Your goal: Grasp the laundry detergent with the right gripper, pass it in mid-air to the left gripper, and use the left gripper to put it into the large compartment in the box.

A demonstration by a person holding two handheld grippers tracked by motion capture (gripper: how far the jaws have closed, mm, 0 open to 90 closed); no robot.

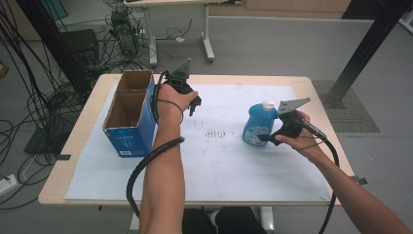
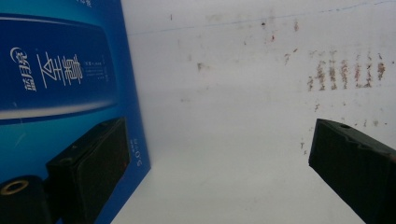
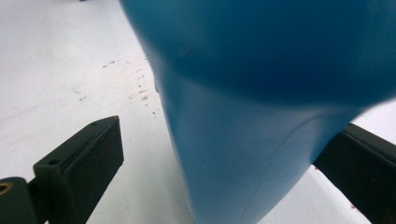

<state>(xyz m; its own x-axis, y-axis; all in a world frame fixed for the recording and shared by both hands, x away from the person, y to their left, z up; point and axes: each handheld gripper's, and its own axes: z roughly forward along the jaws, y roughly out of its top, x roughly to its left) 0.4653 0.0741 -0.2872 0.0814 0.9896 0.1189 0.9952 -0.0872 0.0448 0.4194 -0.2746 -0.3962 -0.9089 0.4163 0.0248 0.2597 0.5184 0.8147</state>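
We are at the grasping step: our right gripper point(image 1: 267, 138) is brought up against the blue bottle point(image 1: 257, 125), which stands upright on the white sheet point(image 1: 234, 165) toward the right side of the table point(image 1: 78, 146), well apart from the box. In the right gripper view the bottle's blue body point(image 3: 243, 140) sits between the two black jaws, which are spread wide; the left-hand jaw stands clear of the plastic with white sheet showing in the gap, and the far one is partly hidden behind the bottle, so we cannot tell whether it touches. Nothing is clamped yet. Our left gripper point(image 1: 194, 104) hovers above the sheet just beside the open blue carton point(image 1: 130, 114), and in the left gripper view its jaws are likewise wide apart with only bare, stained sheet between them and the carton's printed wall point(image 2: 65, 84) at one side. We judge that the next move calls for closing the right jaws squarely on the bottle's body (it is rounded and smooth, so a low or off-centre pinch could let it twist), then lifting it, probably toward the carton. By count: one bottle with one white cap point(image 1: 268, 104), one carton with two open compartments, both apparently empty, and two grippers.
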